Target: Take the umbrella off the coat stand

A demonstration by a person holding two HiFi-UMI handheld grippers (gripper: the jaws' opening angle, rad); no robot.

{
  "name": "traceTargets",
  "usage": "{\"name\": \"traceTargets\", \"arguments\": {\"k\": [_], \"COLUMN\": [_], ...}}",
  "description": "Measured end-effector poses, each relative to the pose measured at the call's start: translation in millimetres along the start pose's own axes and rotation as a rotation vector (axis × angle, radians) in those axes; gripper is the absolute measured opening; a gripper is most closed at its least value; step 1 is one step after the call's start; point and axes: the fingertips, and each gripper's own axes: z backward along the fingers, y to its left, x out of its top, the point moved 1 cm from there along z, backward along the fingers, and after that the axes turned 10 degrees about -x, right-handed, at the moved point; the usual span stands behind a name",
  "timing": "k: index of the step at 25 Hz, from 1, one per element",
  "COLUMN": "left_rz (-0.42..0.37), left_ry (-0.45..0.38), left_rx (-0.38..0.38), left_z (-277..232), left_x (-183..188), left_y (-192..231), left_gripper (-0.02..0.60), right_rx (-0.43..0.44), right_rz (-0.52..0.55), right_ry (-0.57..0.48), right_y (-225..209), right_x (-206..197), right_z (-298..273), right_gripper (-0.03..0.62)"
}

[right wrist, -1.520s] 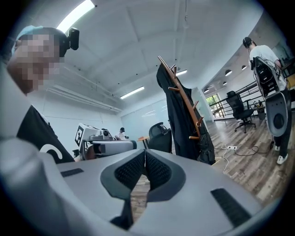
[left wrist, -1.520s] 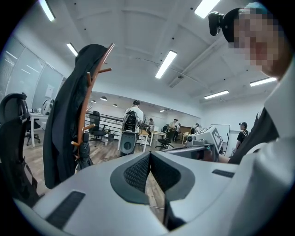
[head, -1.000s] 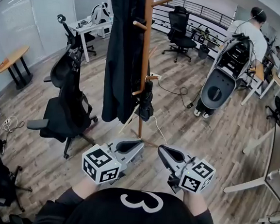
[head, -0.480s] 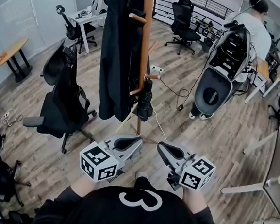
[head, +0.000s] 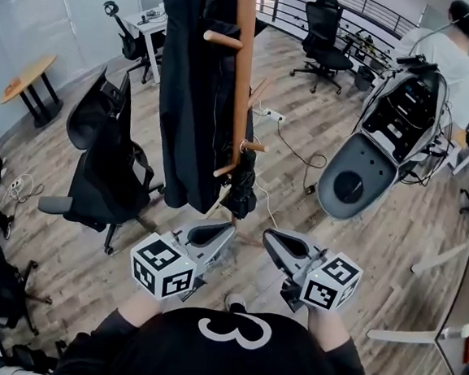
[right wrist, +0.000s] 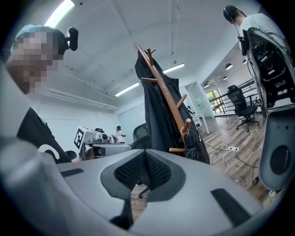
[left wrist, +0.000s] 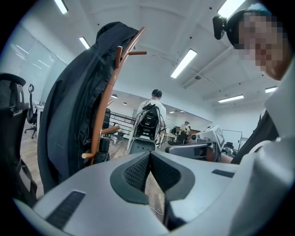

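**Both grippers closed and empty, umbrella on its peg**

Head view: the wooden coat stand (head: 241,77) rises straight ahead on the wood floor. A long black coat (head: 189,97) hangs down its left side. The folded black umbrella (head: 241,182) hangs low on the stand's right side, below a short lower peg and close against the pole. The left gripper (head: 219,232) and right gripper (head: 274,240) are held side by side near the person's body. Both point toward the foot of the stand and are clear of the umbrella. A black office chair (head: 105,171) stands left of the coat. A large white-and-black machine (head: 377,146) sits to the right, with a person in a white shirt (head: 454,55) behind it.

Left gripper view: the left gripper (left wrist: 148,156) has its ribbed pads meeting at the tips with nothing between them. Beyond it, to the left, the coat stand (left wrist: 108,92) leans across the picture under the coat (left wrist: 69,120). The umbrella (left wrist: 104,146) is a dark bundle beneath the lower pegs. The right gripper (left wrist: 198,150) shows alongside.

Right gripper view: the right gripper (right wrist: 144,156) is likewise pressed shut on nothing. The coat stand (right wrist: 163,94) stands ahead, and the umbrella (right wrist: 197,148) hangs by a ring from a lower peg, well apart from the jaws.
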Motion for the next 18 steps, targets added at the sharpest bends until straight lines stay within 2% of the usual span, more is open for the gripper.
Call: {"name": "traceTargets", "arguments": {"k": [7,18], "left_rz": [0.012,0.037], "left_ry": [-0.003,-0.020], "left_rx": [0.047,0.137], "left_z": [-17.9,-33.1], "left_x": [9.3,13.4], "left_y": [37.4,81.2], "left_gripper": [0.017,0.017], "right_rx": [0.010,0.016], "right_rz": [0.025,0.086], "right_ry": [0.004,0.049], "right_y": [-35.7,-85.6], "right_x": [17.4,22.6], "right_z": [-29.7,-71.0], "right_gripper": [0.027,0.028]}}
